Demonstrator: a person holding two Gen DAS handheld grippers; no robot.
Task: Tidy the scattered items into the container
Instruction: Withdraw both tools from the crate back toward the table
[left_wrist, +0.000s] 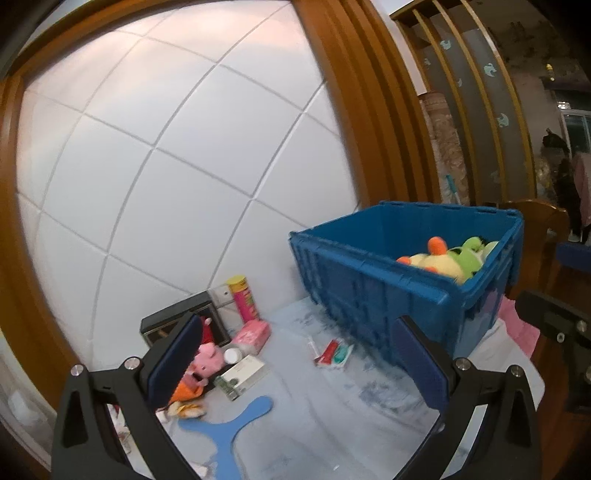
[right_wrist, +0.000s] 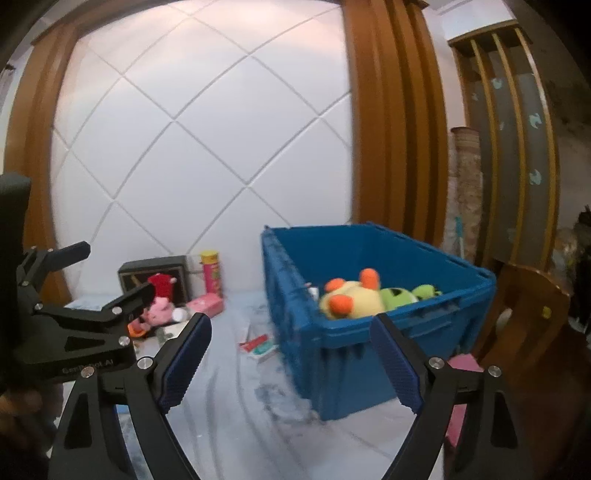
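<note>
A blue crate (left_wrist: 369, 280) (right_wrist: 351, 332) stands on the pale table and holds a yellow plush with orange parts (left_wrist: 436, 262) (right_wrist: 351, 299) and a green plush (left_wrist: 472, 251) (right_wrist: 406, 295). Left of the crate lie a pink pig plush (left_wrist: 208, 360) (right_wrist: 160, 308), a pink and yellow can (left_wrist: 243, 299) (right_wrist: 211, 273), a pink packet (left_wrist: 253, 334), a white box (left_wrist: 243, 371) and a red and teal packet (left_wrist: 332, 352) (right_wrist: 258, 343). My left gripper (left_wrist: 295, 365) (right_wrist: 107, 273) is open and empty, in front of the pig. My right gripper (right_wrist: 291, 363) is open and empty, before the crate's near corner.
A black box (left_wrist: 177, 321) and a red plush (right_wrist: 160, 284) sit against the white tiled wall. A flat blue boomerang shape (left_wrist: 229, 428) lies near the table's front. A wooden chair (right_wrist: 524, 306) and pink cloth (left_wrist: 521, 325) are to the right of the crate.
</note>
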